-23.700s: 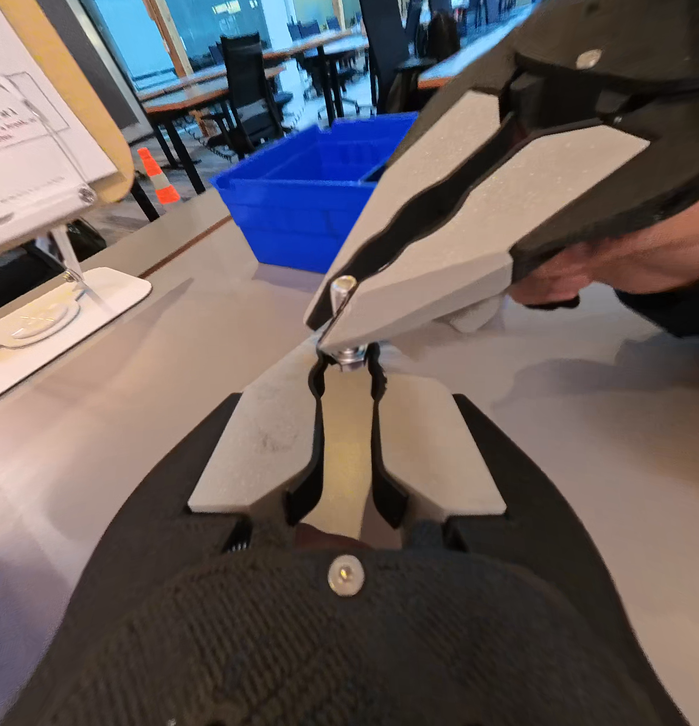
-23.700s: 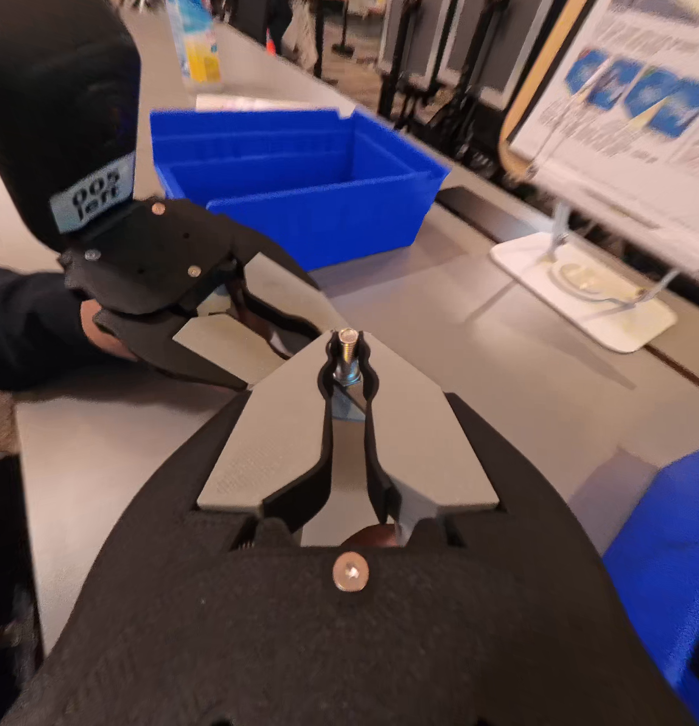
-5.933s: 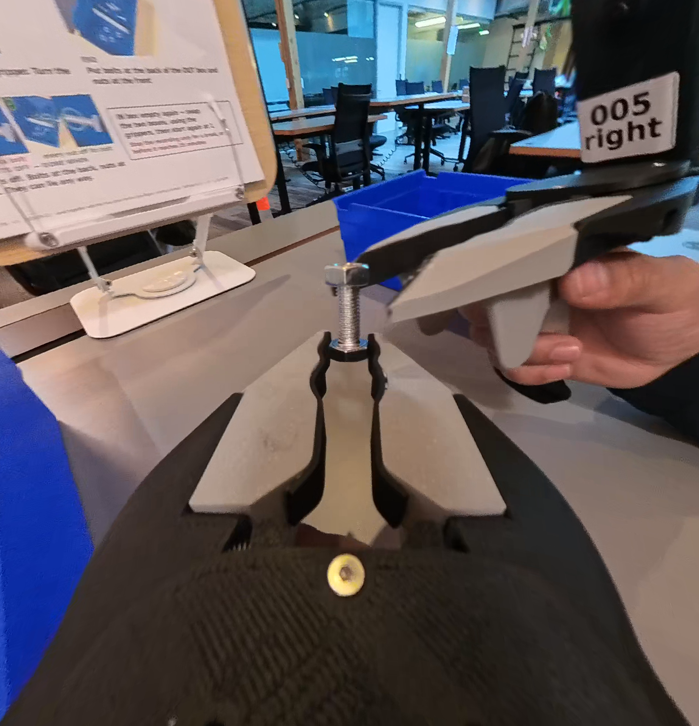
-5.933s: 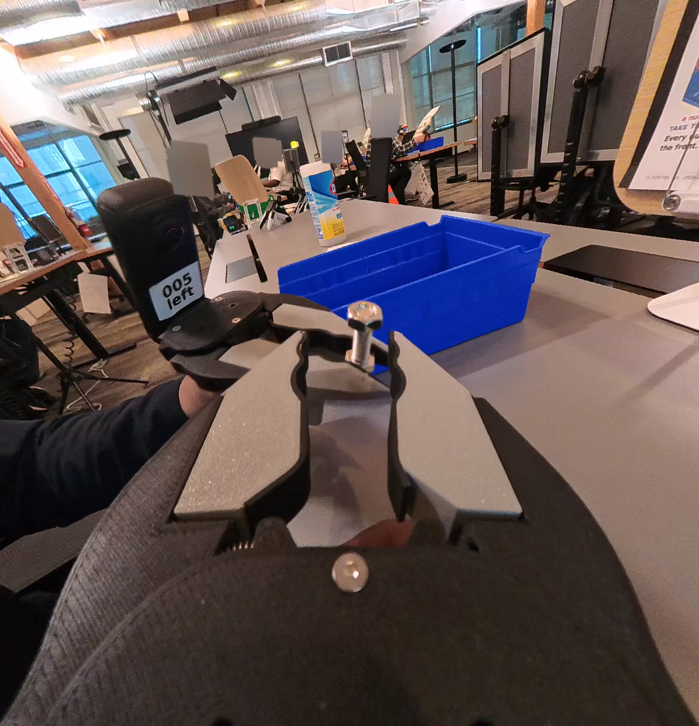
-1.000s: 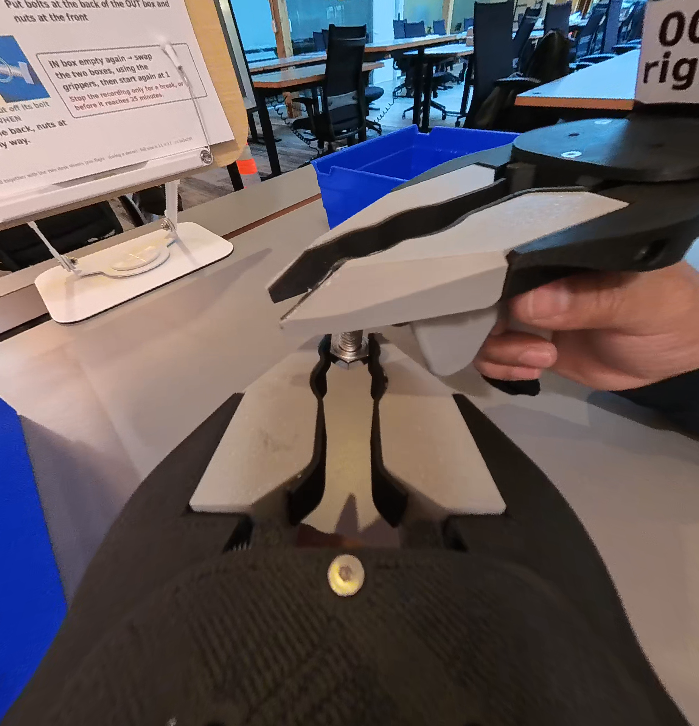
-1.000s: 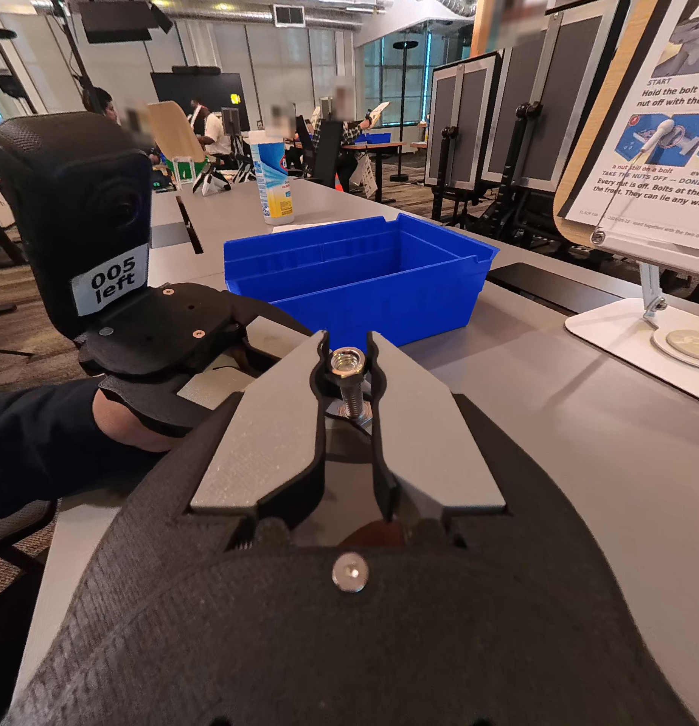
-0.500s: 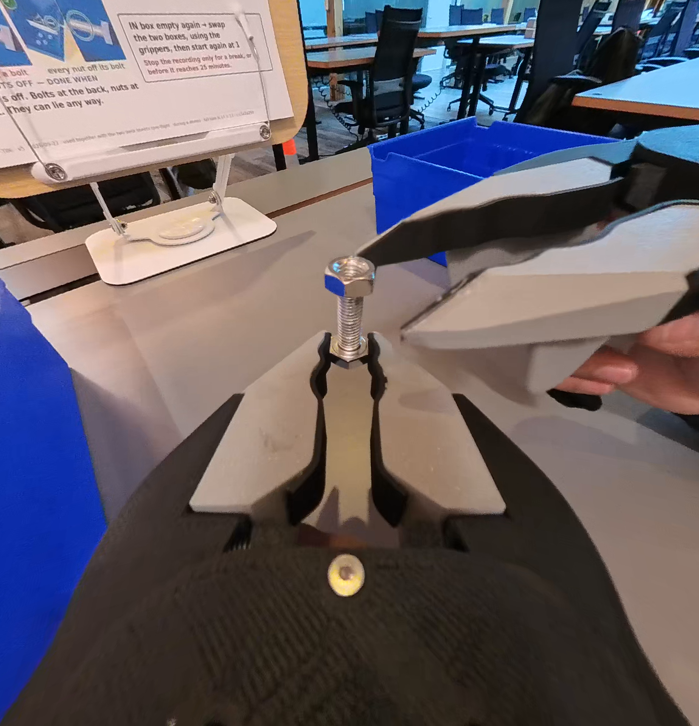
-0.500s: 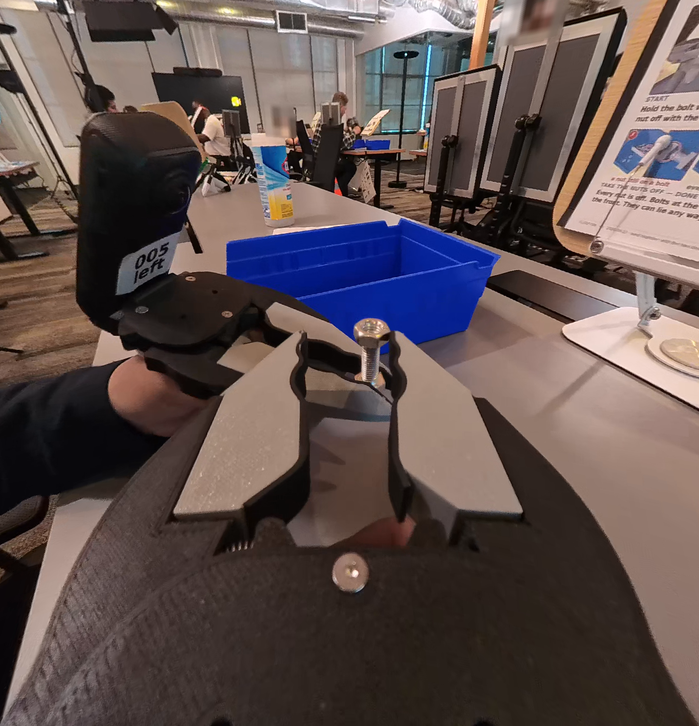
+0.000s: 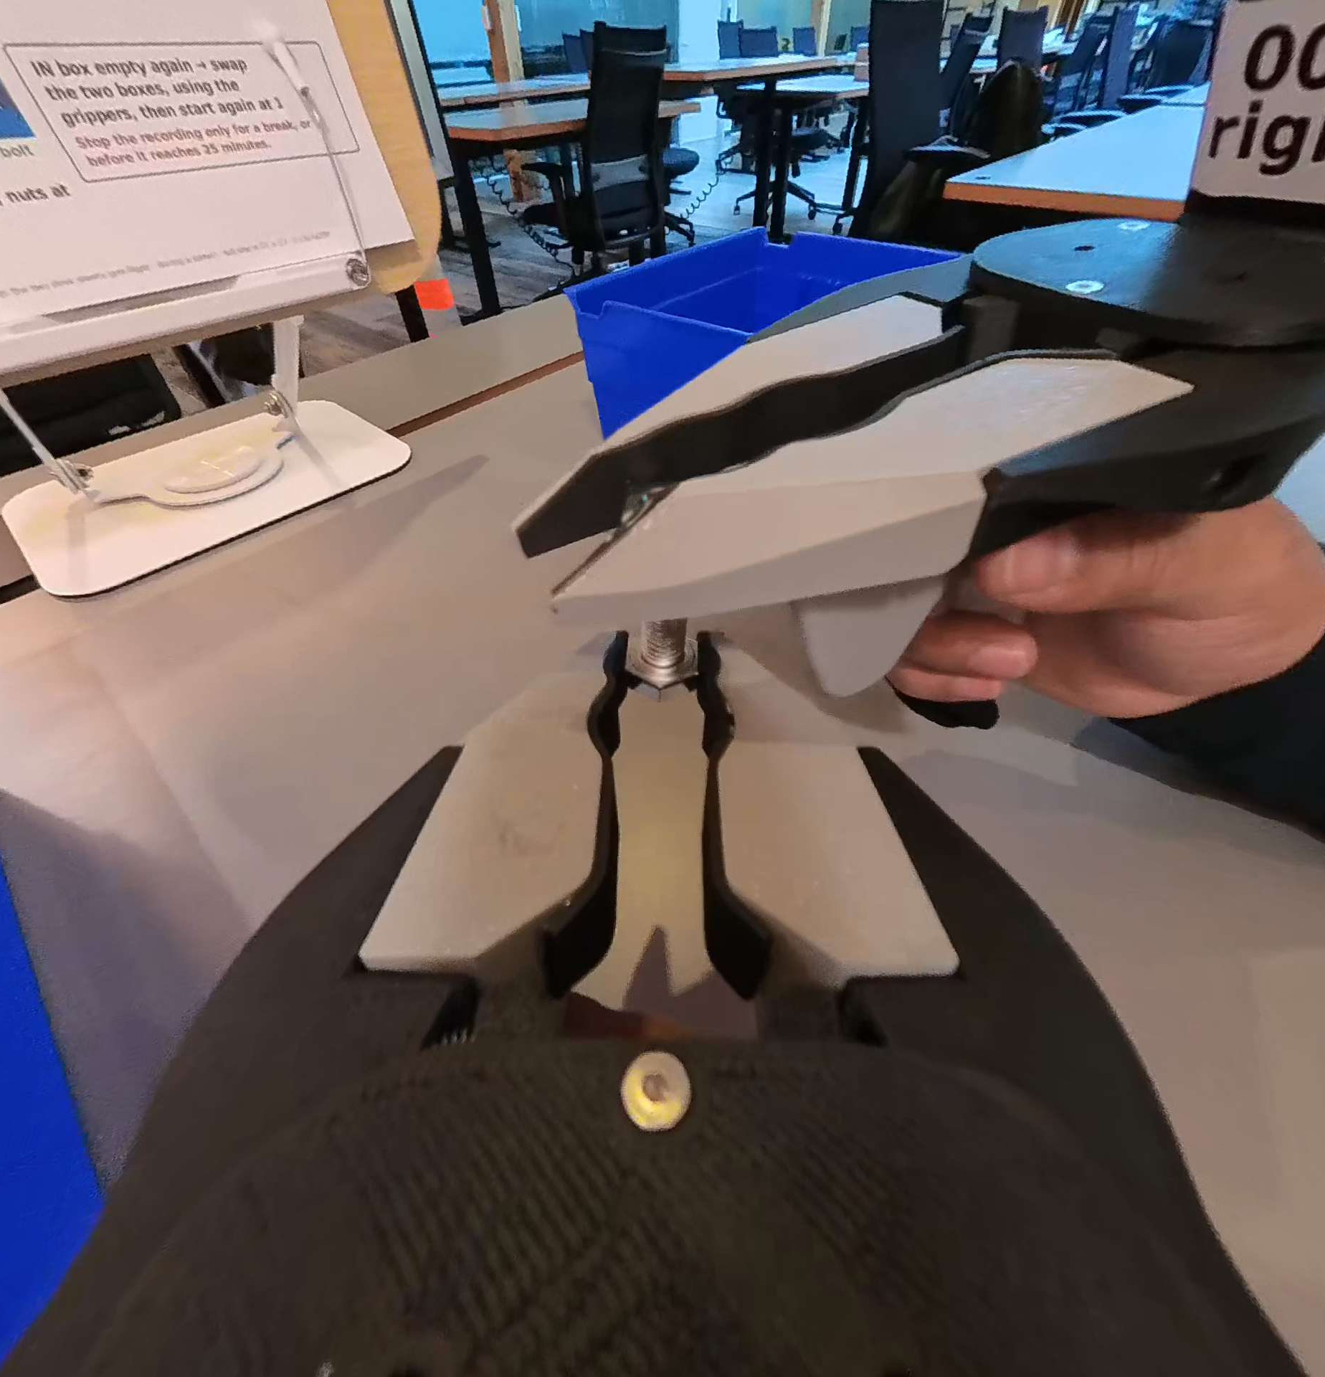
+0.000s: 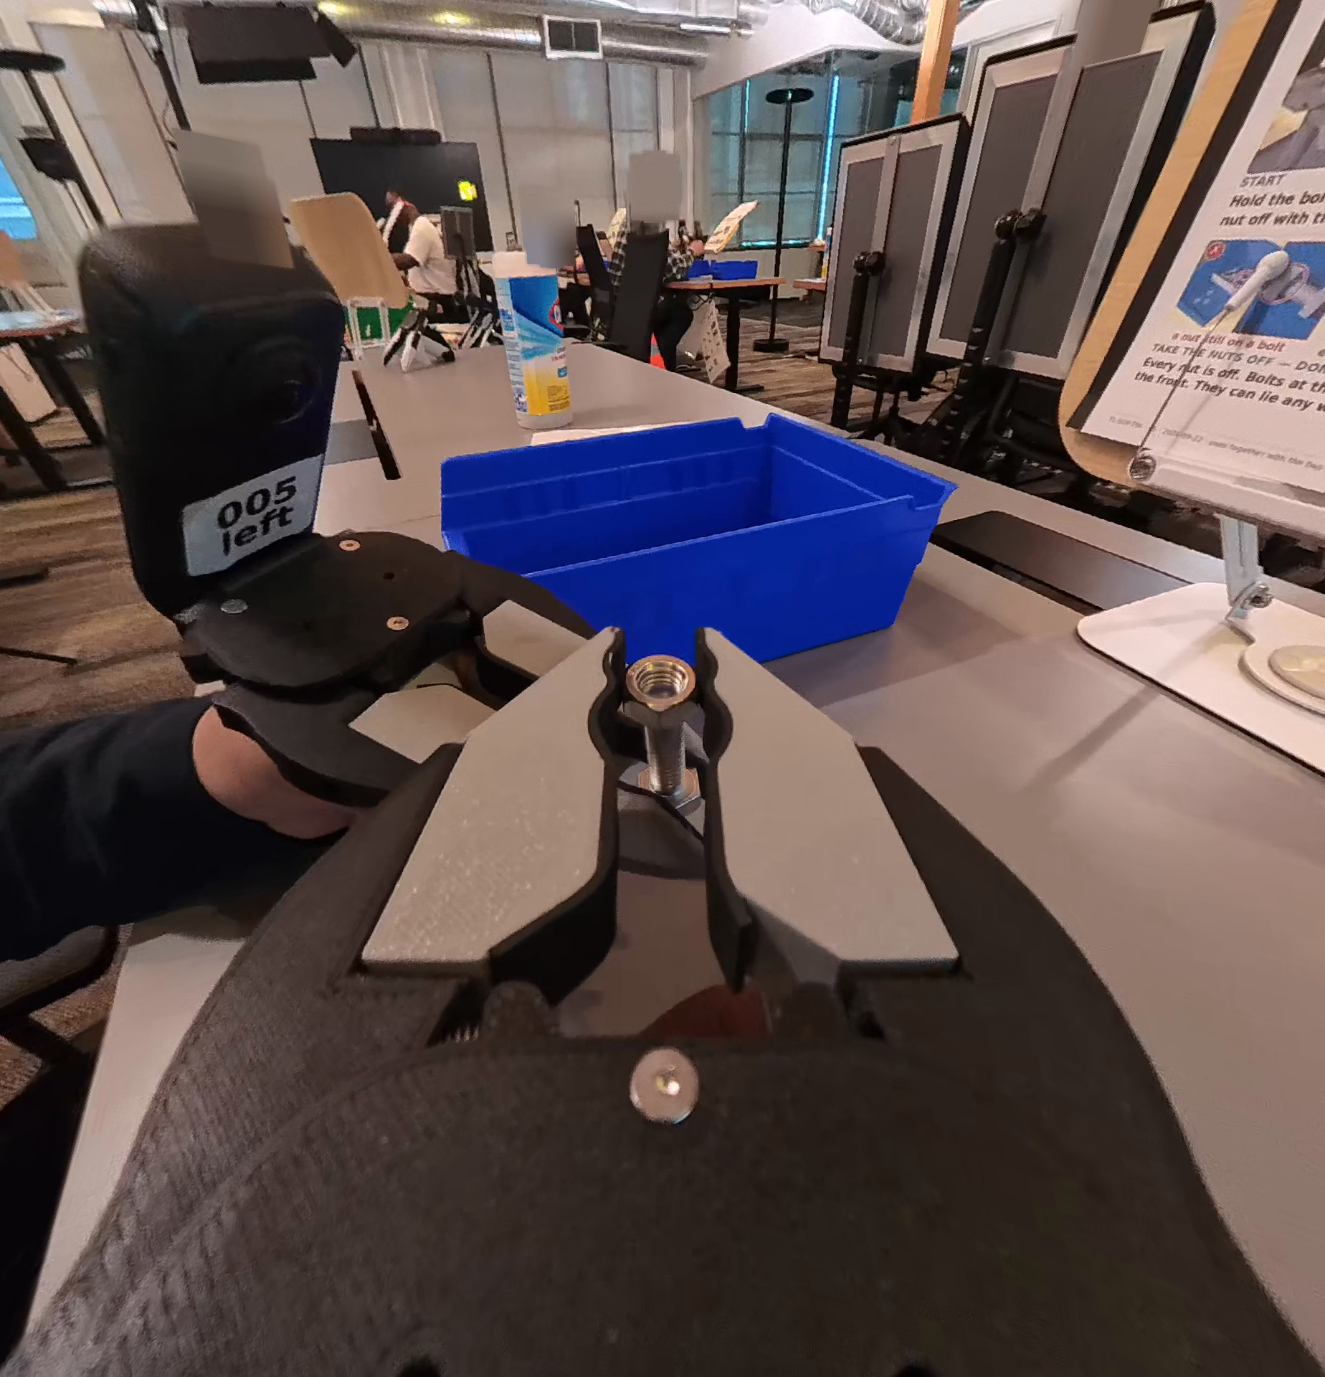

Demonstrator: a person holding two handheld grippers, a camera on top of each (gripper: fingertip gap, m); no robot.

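The left gripper (image 9: 656,674) is clamping the bolt (image 10: 663,752) by its head, upright above the grey table (image 9: 272,670), while the right gripper (image 10: 659,682) is closing from above on the nut (image 10: 659,689) at the thread's top, near the blue bin (image 10: 719,559), steadying both ends.

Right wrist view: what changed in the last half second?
The right tongs, open beside the bolt half a second ago, have shut on the silver hex nut atop the threaded steel bolt. The left tongs still clamp the bolt's head; the blue plastic bin has not moved.
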